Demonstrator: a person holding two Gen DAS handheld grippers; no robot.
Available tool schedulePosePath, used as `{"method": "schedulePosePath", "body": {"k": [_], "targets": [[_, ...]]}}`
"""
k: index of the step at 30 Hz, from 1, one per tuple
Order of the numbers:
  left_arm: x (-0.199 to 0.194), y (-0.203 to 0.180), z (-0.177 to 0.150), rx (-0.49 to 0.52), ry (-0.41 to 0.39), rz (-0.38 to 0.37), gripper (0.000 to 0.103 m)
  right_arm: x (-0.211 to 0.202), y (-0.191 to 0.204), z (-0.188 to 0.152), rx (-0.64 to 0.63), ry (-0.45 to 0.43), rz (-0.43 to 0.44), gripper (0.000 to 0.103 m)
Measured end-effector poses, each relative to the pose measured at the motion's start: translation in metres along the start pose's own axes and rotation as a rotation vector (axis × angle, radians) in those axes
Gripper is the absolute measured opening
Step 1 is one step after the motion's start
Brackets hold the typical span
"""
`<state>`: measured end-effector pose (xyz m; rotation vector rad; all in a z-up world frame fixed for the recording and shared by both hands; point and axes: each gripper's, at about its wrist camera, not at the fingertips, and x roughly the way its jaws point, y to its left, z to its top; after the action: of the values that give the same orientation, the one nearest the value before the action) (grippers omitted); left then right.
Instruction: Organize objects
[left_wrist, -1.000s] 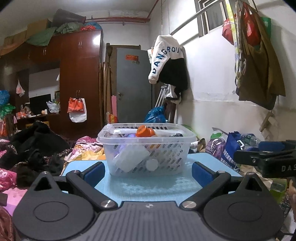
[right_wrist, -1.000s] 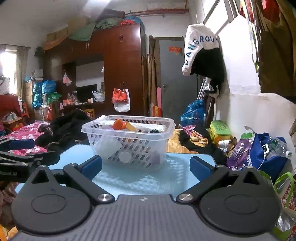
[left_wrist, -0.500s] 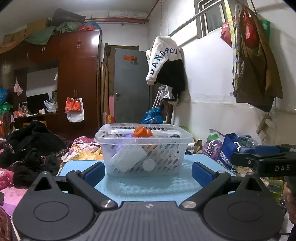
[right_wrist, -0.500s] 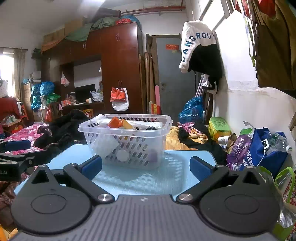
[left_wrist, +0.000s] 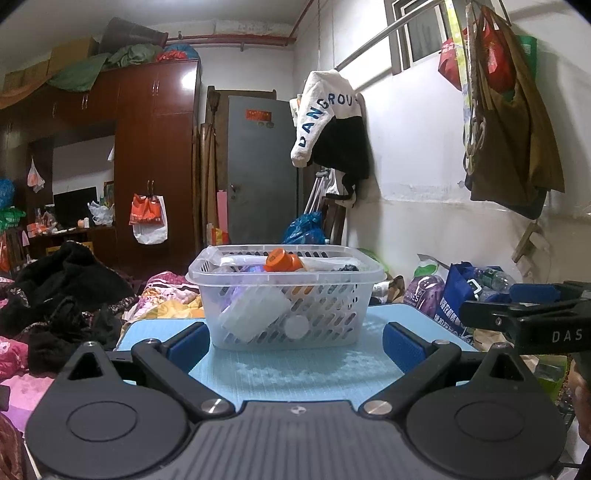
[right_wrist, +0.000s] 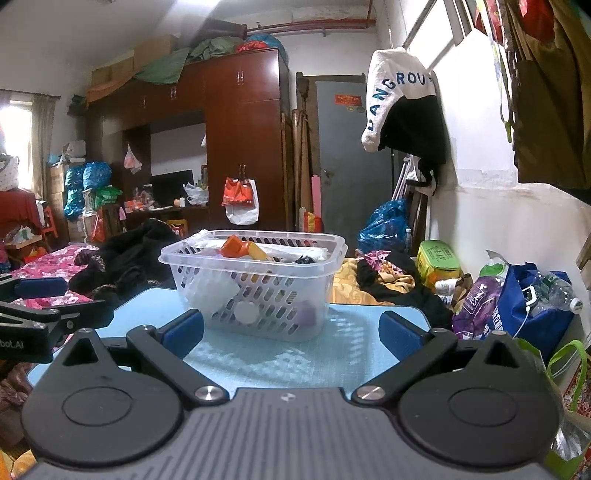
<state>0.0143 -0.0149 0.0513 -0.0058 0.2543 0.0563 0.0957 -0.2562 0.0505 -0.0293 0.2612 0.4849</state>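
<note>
On the blue table (left_wrist: 295, 373) stands a clear basket (left_wrist: 286, 317) holding an orange-capped bottle (left_wrist: 282, 261) and white containers. Left gripper (left_wrist: 293, 341) and right gripper (right_wrist: 291, 332): jaws wide, empty.

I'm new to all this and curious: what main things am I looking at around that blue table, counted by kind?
Black two-finger tools with blue pads: 2 (left gripper, right gripper), both open
Clear slotted plastic basket, holding items: 1
Light blue table: 1
Total: 4
</note>
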Motion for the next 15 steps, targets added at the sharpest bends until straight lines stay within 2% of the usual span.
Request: {"method": "schedulePosePath", "body": {"k": [15], "targets": [[0.0004,-0.0035,0.0011,0.011,-0.001,0.0,0.101,0.0009,-0.0019,-0.0002,0.012,0.002,0.007,0.103]]}}
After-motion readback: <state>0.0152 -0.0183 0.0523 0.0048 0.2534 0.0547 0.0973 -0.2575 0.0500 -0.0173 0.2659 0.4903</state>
